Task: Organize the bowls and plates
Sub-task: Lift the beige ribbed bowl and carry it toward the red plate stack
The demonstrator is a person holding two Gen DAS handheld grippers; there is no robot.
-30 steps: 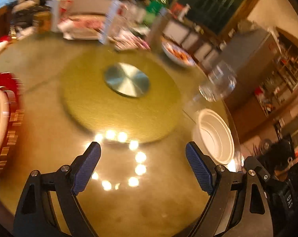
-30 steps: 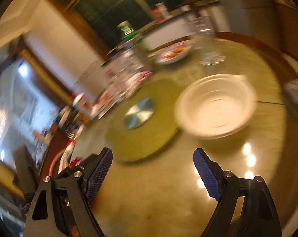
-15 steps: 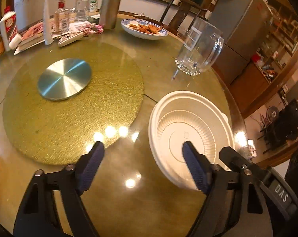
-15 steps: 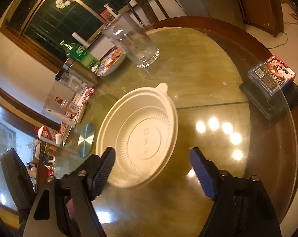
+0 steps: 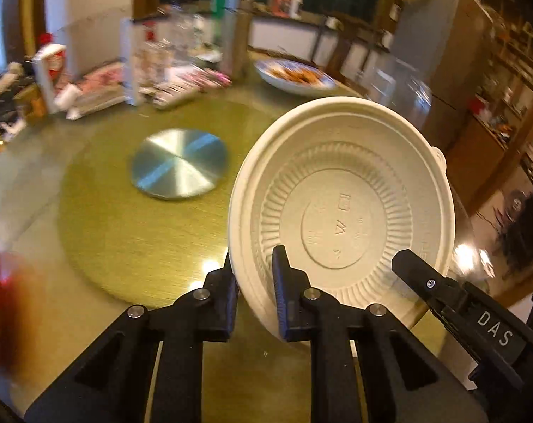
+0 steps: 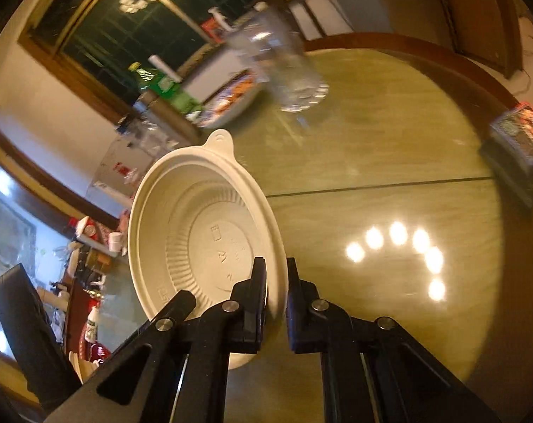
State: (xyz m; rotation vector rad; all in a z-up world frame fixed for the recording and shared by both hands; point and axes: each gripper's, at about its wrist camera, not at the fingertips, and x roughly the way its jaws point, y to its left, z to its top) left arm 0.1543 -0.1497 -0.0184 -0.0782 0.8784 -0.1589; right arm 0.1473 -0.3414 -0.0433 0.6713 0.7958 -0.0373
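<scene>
A white disposable bowl (image 5: 340, 211) with a ribbed inside and a small tab on its rim is tilted up off the glass table (image 5: 100, 320). My left gripper (image 5: 254, 261) has its jaws closing on the bowl's near-left rim, pads pressed on both sides. The right gripper's black finger (image 5: 418, 275) shows at the near-right rim. In the right wrist view the same bowl (image 6: 203, 232) leans to the left, and my right gripper (image 6: 276, 264) has its jaws closing on the near-right rim, pinching it.
A gold turntable mat (image 5: 125, 232) with a metal hub (image 5: 180, 167) lies left of the bowl. Behind stand a glass mug (image 6: 287, 70), a plate of food (image 5: 294, 75), bottles and packets. A boxed item (image 6: 520, 148) sits at the table's right edge.
Both grippers went from wide open to shut on opposite sides of the bowl's rim. The bowl lay flat on the table before; now it is tipped up off the glass.
</scene>
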